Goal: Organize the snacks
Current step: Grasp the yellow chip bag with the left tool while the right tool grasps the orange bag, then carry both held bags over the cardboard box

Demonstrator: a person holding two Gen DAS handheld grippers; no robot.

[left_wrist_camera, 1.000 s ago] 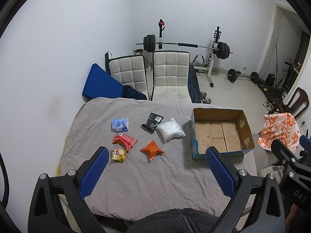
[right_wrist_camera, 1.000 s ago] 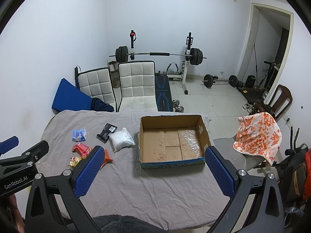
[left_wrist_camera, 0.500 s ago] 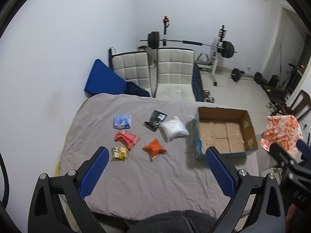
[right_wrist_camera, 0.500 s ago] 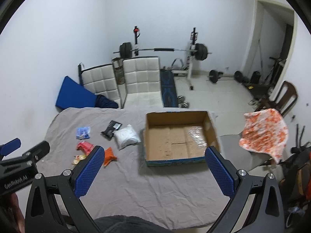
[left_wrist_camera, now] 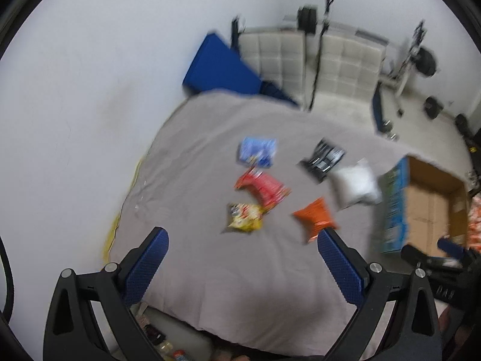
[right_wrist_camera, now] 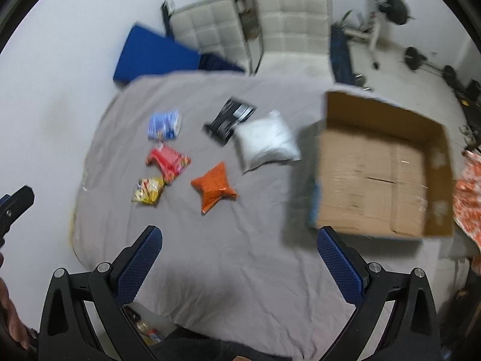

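Nothing is packed yet: six snack packets, among them the orange foil packet (right_wrist_camera: 215,187), lie on the grey-covered table (right_wrist_camera: 240,255) beside the empty brown cardboard box (right_wrist_camera: 378,177). Left gripper (left_wrist_camera: 242,266) and right gripper (right_wrist_camera: 239,263) are held spread apart, empty.

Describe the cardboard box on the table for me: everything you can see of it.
The cardboard box is a shallow, open-topped tray of plain brown corrugated card, with blue printing on its outer wall. It sits flat on the grey tablecloth at the table's right side and looks empty: only the bare floor, with a seam down the middle and what looks like clear tape. The white packet lies nearest, to its left, but apart from it. Neither gripper touches it. The picture is motion-blurred, so the print is unreadable.
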